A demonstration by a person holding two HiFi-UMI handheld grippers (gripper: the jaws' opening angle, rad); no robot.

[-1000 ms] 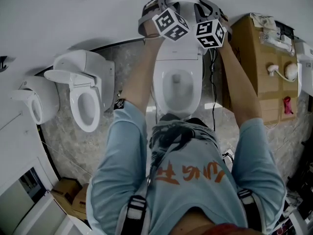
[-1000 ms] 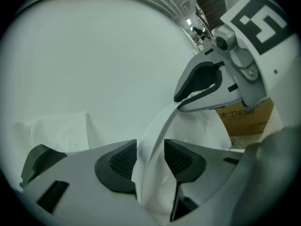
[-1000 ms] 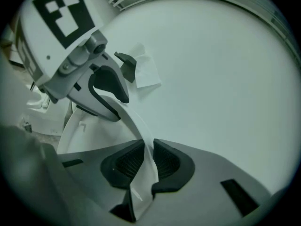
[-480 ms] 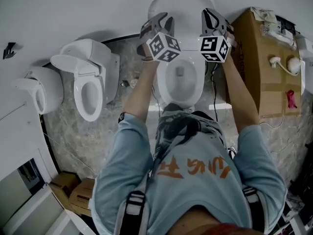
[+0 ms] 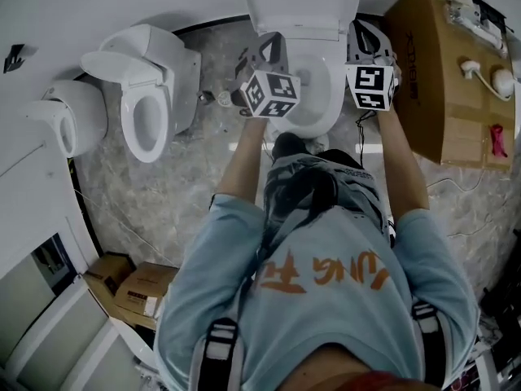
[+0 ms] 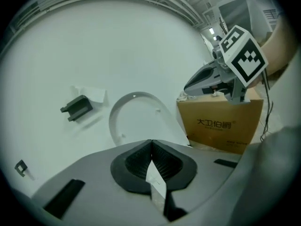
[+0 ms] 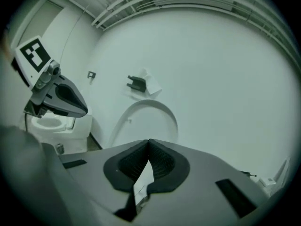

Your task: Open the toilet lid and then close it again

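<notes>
The white toilet lid (image 5: 301, 2) stands raised against the wall behind the open bowl (image 5: 313, 96). My left gripper (image 5: 269, 47) hangs over the bowl's left rim and my right gripper (image 5: 368, 35) over its right side, both apart from the lid. The lid (image 6: 138, 119) rises beyond the left gripper (image 6: 151, 142), whose jaws have just closed with nothing between them. In the right gripper view the lid (image 7: 150, 119) also stands ahead of the right gripper (image 7: 149, 141), which has just closed empty too.
A second toilet (image 5: 146, 104) and another white fixture (image 5: 69, 125) stand to the left. A tall cardboard box (image 5: 440, 72) sits close on the right. Smaller boxes (image 5: 134, 292) lie at the lower left. A black bracket (image 6: 77, 108) hangs on the wall.
Both grippers have drawn back from the raised lid toward the person and sunk a little. The lid stays up against the wall.
</notes>
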